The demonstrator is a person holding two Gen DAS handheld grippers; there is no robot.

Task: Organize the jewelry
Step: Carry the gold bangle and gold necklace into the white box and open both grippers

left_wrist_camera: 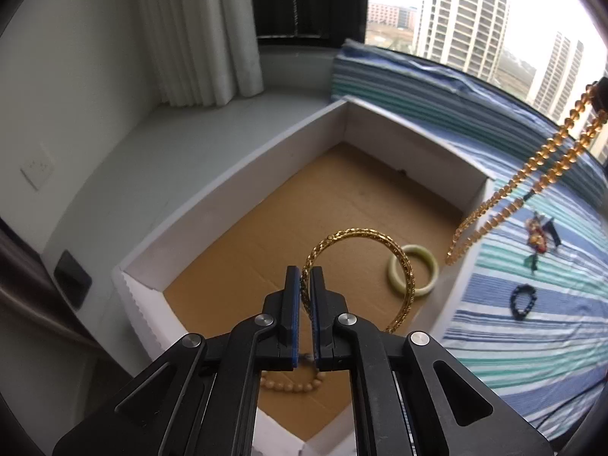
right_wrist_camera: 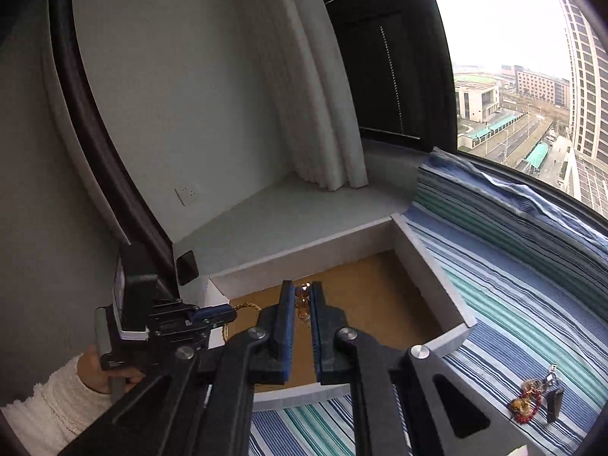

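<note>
We were at the carrying step: both grippers held jewelry above the white box [left_wrist_camera: 235,190]. Our left gripper [left_wrist_camera: 306,285] was clamped on the rim of a gold bangle [left_wrist_camera: 364,237], which stood out over the brown cardboard floor. Our right gripper [right_wrist_camera: 303,304] was pinched on amber beads; in the left view this amber bead necklace [left_wrist_camera: 532,174] hung down as a long double strand near the right wall of the box.

We judge that the next move calls for lowering each piece inside the walls and only then opening the jaws. The hanging strand could catch on the box wall, so it probably needs to clear the wall first.

Already in the box lay a pale green bangle [left_wrist_camera: 425,269] and a cream bead bracelet [left_wrist_camera: 296,382], so a free spot was needed. On the striped cloth [left_wrist_camera: 513,342] a dark bead bracelet [left_wrist_camera: 523,301] and a red and gold trinket [left_wrist_camera: 537,235] were not yet collected.
</note>
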